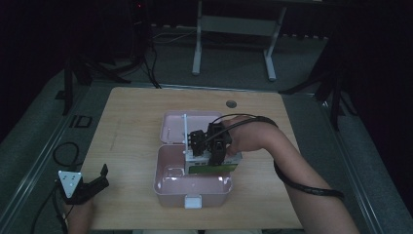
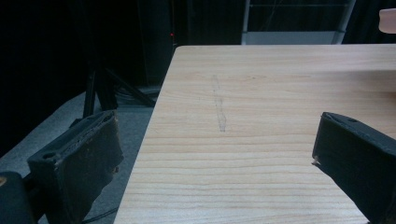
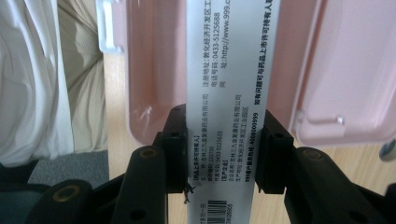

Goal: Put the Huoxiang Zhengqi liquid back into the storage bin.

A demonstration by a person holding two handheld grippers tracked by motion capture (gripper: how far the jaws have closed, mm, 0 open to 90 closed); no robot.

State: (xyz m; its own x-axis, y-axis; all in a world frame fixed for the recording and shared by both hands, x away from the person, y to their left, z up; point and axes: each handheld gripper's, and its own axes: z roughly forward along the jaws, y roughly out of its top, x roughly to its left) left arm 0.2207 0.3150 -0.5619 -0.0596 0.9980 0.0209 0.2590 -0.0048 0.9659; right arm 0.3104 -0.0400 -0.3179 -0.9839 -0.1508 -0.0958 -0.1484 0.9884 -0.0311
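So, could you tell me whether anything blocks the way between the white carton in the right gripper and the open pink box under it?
Nothing visible does. The right gripper is shut on the white carton, which hangs over the open pink box; the box's lid lies flat behind it, and the tray beneath looks empty.

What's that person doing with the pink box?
A person is working at a table with a claw in each hand. The right claw is shut on a white carton with printed writing, holding it over the open pink box, whose lid lies flat behind it. It looks like the carton is going into the box or coming out; which one is hard to tell. The left claw is open and holds nothing, down by the table's near left corner.
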